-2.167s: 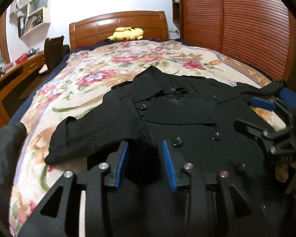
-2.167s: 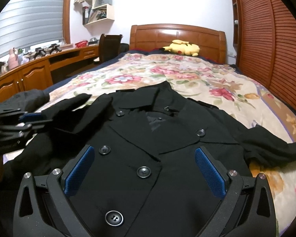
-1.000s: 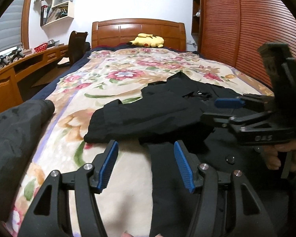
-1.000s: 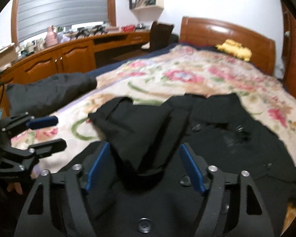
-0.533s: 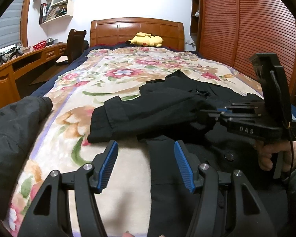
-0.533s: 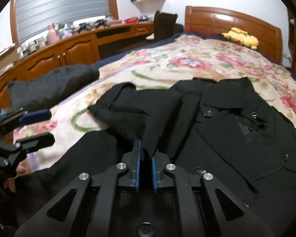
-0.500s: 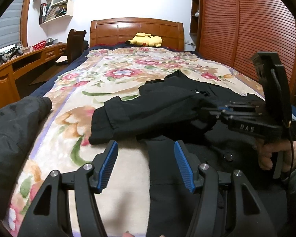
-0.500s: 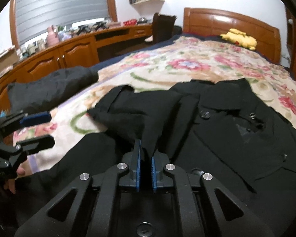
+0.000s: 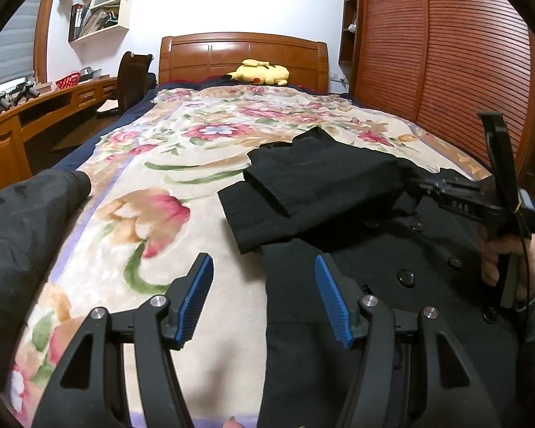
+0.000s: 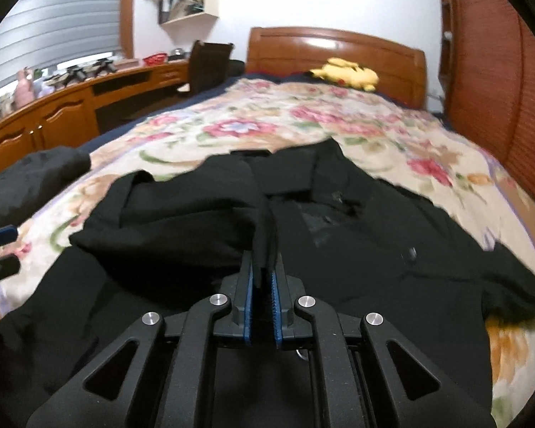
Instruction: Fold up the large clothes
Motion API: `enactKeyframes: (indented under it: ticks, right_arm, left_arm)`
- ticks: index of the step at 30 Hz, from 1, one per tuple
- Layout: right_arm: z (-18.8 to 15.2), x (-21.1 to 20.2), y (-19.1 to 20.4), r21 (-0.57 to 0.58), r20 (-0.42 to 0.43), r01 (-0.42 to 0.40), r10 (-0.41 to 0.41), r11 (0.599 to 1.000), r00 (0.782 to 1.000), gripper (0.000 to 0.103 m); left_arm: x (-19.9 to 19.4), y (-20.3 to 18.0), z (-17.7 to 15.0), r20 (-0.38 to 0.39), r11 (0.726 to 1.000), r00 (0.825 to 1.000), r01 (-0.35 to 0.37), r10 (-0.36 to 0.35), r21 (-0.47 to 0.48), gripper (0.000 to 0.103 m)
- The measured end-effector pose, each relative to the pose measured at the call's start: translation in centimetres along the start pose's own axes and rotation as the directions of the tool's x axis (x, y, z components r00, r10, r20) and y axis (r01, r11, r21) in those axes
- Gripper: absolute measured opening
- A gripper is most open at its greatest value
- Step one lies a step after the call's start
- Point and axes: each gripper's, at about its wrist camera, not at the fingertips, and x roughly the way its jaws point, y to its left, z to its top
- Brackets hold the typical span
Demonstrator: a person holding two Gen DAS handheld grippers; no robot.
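On the bed (image 9: 132, 164), the black coat (image 10: 339, 249) (sleeve folded inward) lies collar toward headboard (image 9: 244, 55).

Dim indoor light — blurred, warped edges

Both wrist views low over bed (image 9: 132, 192), facing headboard (image 10: 335, 50); share coat (image 9: 339, 185).

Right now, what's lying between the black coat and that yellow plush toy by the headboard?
Only bare floral blanket lies between the black coat and the yellow plush toy; the left wrist view shows it.
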Motion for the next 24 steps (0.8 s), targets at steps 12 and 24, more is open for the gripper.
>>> enactKeyframes:
  ticks: [12,24]
  right_arm:
    - [2.1,-2.4,1.3,-0.01,0.05,-0.023,0.023,1.0,0.998,0.056]
    - [4.4,4.7,9.9,-0.18,-0.125,-0.21,0.19,0.961,0.974,0.058]
  left_arm:
    - [-1.6,1.8,0.1,0.032,1.0,0.999,0.01,-0.009,-0.021,0.059]
    - [-2.6,3.9,-0.2,0.045,0.999,0.999,-0.016,0.018,-0.046,0.059]
